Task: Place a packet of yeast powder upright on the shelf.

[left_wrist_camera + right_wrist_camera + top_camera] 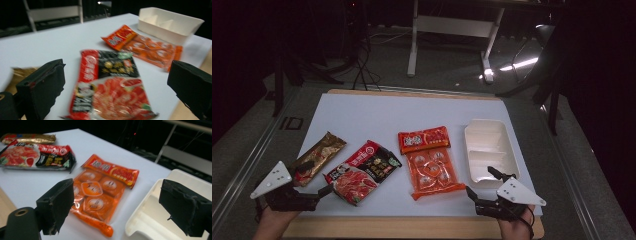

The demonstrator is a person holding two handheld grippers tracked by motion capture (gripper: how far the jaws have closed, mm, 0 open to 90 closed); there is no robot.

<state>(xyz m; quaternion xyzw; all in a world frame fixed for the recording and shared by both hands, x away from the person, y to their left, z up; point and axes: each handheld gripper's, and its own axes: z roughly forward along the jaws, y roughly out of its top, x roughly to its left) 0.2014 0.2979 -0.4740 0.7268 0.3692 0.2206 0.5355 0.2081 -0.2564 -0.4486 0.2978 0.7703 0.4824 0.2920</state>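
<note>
left gripper [314, 187]: mine, lower left of the high view, held in my left hand [272, 223]. Jaws spread wide, holding nothing. Grey plate on top.
left gripper aim: in its own view the two black jaws flank the red-and-black packet [108, 85], which lies flat on the sheet between them. Blurred there, so I can't tell whether a jaw touches it.
right gripper [482, 184]: mine, lower right of the high view, in my right hand [514, 227]. Jaws apart, empty.
right gripper aim: in its view one jaw sits over the lower edge of the orange packet [100, 195], the other over the white tray [147, 217]. Contact unclear.
red-and-black packet: centre-left in the high view [362, 171], tilted, just beside the left gripper's tips.
gold packet [318, 156]: left of it in the high view, tilted, lower end near the left gripper's plate.
orange packet: centre of the high view [430, 161], red header at its upper end, clear-fronted portion cups below.
white tray: right of the orange packet in the high view [477, 150], close beside it, divided into compartments, nothing in it.
white sheet [377, 115]: covers the tabletop, all four items lie on it.
table edge [402, 227]: wood strip at the bottom of the high view.
background: white frame legs [414, 40] and cables on the dark floor, top of the high view.
</note>
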